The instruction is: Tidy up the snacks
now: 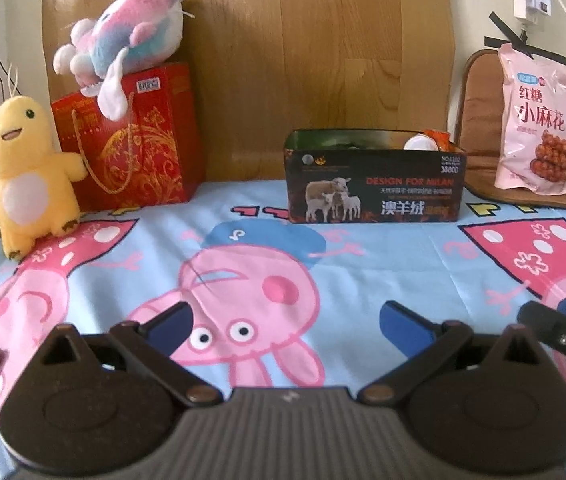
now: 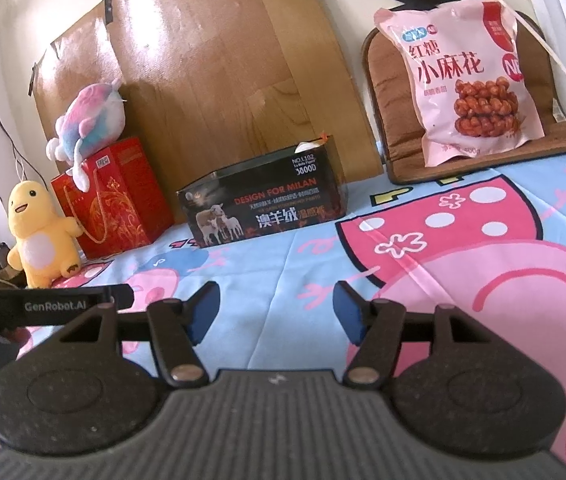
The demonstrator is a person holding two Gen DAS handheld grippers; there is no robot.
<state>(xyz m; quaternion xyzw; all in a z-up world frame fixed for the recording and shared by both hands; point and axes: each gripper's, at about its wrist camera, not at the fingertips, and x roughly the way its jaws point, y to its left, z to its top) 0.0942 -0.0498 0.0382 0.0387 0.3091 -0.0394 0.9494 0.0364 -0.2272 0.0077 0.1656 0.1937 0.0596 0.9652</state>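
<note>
Covering the whole bed: one cartoon-pig bedsheet (image 1: 363, 264), its edges running out of both views. Leaning behind the bed's far edge: one wood-grain board (image 1: 315, 60), its top cut off in the left wrist view.

Leaning upright at the far right corner: one brown seat cushion (image 2: 387, 92), largely hidden behind one pink snack bag (image 2: 471, 76). Standing on its short end against that cushion: the bag, long axis running up and down, printed face turning toward the cameras, top tilting back.

Sitting along the far edge, near its middle: one open-topped black carton (image 2: 267, 208), long axis lying along that edge, sheep-printed side facing forward. Peeking over its right end: something white and something orange, too hidden to count or name.

Standing at the far left corner: one red gift bag (image 1: 131, 140), bearing one pink-and-blue plush (image 1: 123, 36) on top. Standing just beside that bag, nearest the left edge: one yellow plush (image 1: 27, 172).

Hovering over the sheet's near part: two grippers. Standing well apart with nothing between: the blue pads of the left gripper (image 1: 286, 325). Likewise spread wide and gripping nothing: the right gripper (image 2: 276, 313). Poking into each view from the side: part of the other gripper, mostly cut off. Showing at the left wrist view's lower left edge: a pale sliver, too cropped to identify.
</note>
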